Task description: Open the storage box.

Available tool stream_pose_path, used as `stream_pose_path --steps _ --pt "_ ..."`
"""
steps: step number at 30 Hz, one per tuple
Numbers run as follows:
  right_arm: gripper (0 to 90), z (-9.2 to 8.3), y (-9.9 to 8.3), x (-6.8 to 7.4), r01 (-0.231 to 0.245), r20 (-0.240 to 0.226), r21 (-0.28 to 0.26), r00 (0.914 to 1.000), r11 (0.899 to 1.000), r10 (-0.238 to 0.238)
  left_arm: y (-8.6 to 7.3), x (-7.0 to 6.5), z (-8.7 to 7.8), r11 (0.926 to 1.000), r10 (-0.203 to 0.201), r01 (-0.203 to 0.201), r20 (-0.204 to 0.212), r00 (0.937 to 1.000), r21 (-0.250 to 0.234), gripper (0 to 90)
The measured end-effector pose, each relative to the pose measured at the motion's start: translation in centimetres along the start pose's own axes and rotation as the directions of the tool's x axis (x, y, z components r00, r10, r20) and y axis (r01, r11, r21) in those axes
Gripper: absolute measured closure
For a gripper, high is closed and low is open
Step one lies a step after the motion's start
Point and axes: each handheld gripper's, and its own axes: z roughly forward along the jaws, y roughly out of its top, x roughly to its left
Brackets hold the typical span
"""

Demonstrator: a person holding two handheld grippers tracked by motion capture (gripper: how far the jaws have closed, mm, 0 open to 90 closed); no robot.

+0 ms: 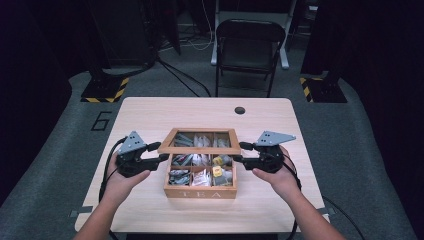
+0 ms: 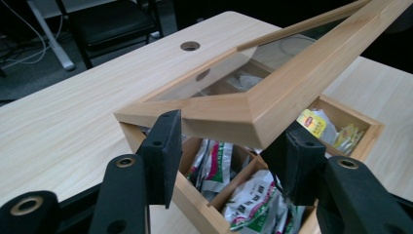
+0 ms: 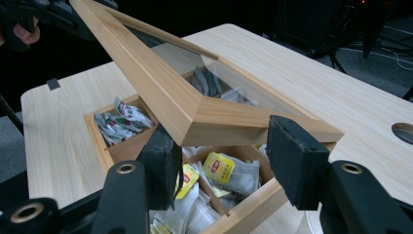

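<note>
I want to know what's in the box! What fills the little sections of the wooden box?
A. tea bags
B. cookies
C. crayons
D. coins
A: with the glass lid lifted, the wooden tea box, marked TEA on its front, shows compartments full of packeted tea bags.

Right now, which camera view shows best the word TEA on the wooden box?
The high view: the TEA lettering faces the camera on the tea box front wall. The two gripper views show the raised glass lid and tea bags, not the lettering.
</note>
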Motion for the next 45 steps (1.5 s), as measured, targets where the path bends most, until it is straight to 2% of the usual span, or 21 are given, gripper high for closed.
stream_pose_path --steps 3,6,12,15,25,27,34,45 --pt "48.1 0.0 0.6 -0.3 -0.019 0.000 -0.015 0.9998 1.000 0.019 0.0 0.3 0.5 0.9999 0.010 -0.010 -0.016 0.9998 0.011 48.2" --pt "48.7 -0.1 1.0 -0.4 -0.026 0.001 -0.013 0.9997 1.000 0.026 0.0 0.6 1.0 1.0000 0.003 -0.003 -0.024 0.9997 0.007 48.3" --pt "49.8 -0.1 1.6 -0.8 -0.025 0.005 -0.015 0.9997 1.000 0.025 0.2 1.4 2.0 0.9998 -0.005 0.006 -0.037 0.9993 0.019 48.3" --pt "49.9 -0.1 1.9 -0.9 -0.026 0.001 -0.016 0.9997 1.000 0.026 0.5 1.7 2.4 0.9999 -0.005 0.006 -0.055 0.9985 0.009 49.5" --pt "50.1 -0.1 2.1 -1.1 -0.030 -0.002 -0.023 0.9995 0.999 0.030 1.3 1.8 3.0 0.9999 0.016 -0.017 -0.085 0.9963 -0.003 54.4" --pt "50.2 -0.1 2.2 -1.2 -0.040 -0.001 -0.027 0.9992 0.999 0.040 1.6 1.8 3.0 0.9991 0.042 -0.042 -0.094 0.9947 0.005 54.7" --pt "50.2 0.0 2.4 -1.5 -0.039 -0.004 -0.037 0.9992 0.999 0.039 1.9 2.1 3.1 0.9995 0.032 -0.033 -0.085 0.9959 -0.003 54.7" --pt "49.7 0.3 2.9 -2.2 -0.030 0.017 -0.036 0.9994 0.999 0.031 2.8 2.8 3.2 0.9995 0.028 -0.027 -0.068 0.9973 0.016 54.8"
